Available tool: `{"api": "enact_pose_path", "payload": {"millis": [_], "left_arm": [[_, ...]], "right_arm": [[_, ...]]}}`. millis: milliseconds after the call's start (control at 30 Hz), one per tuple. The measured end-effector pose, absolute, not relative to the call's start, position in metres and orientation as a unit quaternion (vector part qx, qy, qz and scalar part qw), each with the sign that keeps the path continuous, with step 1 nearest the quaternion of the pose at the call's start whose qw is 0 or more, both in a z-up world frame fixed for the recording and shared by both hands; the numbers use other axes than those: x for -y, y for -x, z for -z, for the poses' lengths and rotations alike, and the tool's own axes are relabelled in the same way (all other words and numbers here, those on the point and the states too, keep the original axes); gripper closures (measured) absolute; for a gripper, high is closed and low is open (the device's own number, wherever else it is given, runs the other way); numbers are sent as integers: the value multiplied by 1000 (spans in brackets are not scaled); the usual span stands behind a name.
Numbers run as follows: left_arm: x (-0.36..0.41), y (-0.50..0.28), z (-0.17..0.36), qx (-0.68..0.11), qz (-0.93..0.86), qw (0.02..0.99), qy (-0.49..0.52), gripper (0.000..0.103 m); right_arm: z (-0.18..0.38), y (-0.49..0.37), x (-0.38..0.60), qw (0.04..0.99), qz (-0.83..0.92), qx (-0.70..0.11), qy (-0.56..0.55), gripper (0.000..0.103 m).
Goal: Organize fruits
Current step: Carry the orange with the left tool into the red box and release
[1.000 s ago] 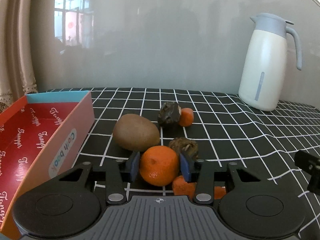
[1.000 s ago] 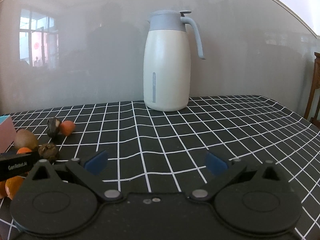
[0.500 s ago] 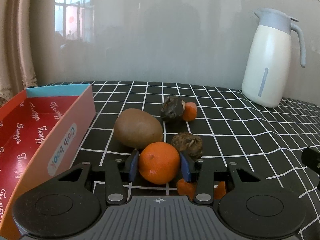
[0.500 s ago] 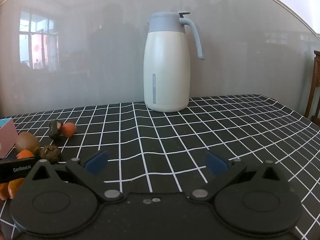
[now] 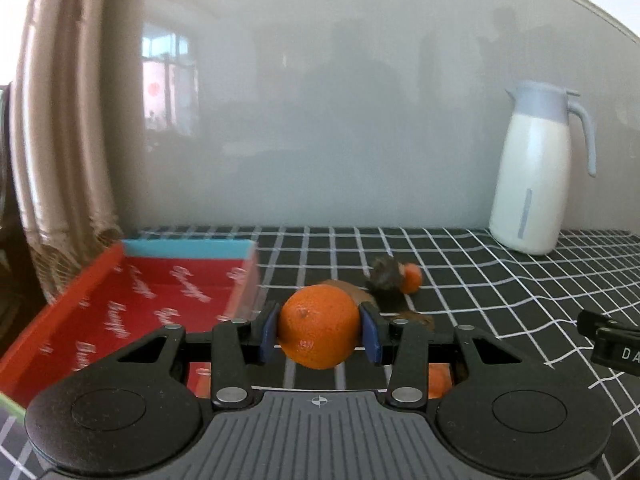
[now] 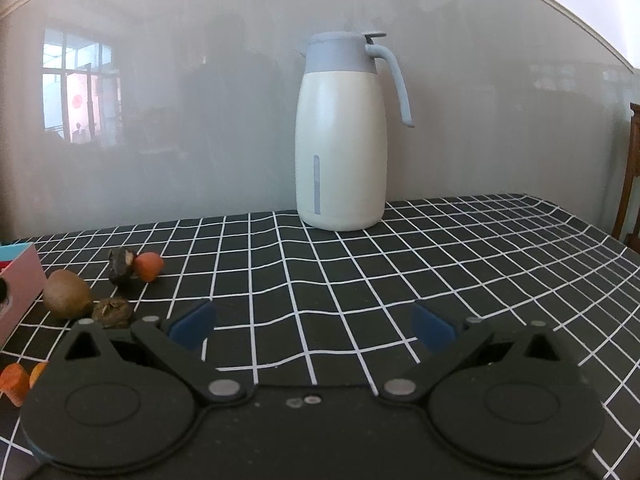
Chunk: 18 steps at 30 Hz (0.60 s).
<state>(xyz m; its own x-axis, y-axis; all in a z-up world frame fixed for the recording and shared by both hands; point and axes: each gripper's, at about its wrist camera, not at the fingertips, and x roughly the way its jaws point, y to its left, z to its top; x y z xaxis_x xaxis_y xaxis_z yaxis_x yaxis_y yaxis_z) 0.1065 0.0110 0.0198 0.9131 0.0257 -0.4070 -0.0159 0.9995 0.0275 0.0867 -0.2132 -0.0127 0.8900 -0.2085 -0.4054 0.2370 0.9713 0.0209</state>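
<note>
My left gripper point(image 5: 319, 330) is shut on an orange point(image 5: 319, 326), lifted above the table, its blue pads pressed on both sides. To its left lies the open red box point(image 5: 132, 304) with a blue end wall. A dark shrivelled fruit point(image 5: 386, 276) and a small orange piece point(image 5: 412, 278) lie behind. In the right wrist view my right gripper point(image 6: 312, 326) stands open over bare cloth. Left of it lie a brown kiwi point(image 6: 66, 294), two dark fruits point(image 6: 120, 268) point(image 6: 113, 312), a small orange piece point(image 6: 149, 266) and orange pieces point(image 6: 16, 382).
A white jug with a grey-blue lid and handle point(image 6: 342, 136) stands at the back against the grey wall. The checked black tablecloth point(image 6: 440, 264) covers the table. A curtain point(image 5: 60, 140) hangs at the far left. A wooden chair edge point(image 6: 632, 176) shows at the right.
The left gripper has risen with the orange and swung left toward the red box; the kiwi is now hidden behind the orange. The right gripper has stayed still.
</note>
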Motion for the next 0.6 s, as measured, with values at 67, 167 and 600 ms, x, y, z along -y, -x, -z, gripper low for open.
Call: {"api": "enact_pose_path", "payload": {"millis": [67, 167, 600], "left_arm": [[-24, -100, -25, -202, -20, 979, -12, 60], [-46, -94, -31, -195, -38, 980, -10, 60], [-150, -99, -3, -247, -129, 960, 16, 60]], "right_arm": [[13, -85, 211, 972, 113, -204, -30, 0], [13, -83, 209, 972, 113, -205, -26, 0], [13, -81, 184, 974, 98, -202, -9, 0]]}}
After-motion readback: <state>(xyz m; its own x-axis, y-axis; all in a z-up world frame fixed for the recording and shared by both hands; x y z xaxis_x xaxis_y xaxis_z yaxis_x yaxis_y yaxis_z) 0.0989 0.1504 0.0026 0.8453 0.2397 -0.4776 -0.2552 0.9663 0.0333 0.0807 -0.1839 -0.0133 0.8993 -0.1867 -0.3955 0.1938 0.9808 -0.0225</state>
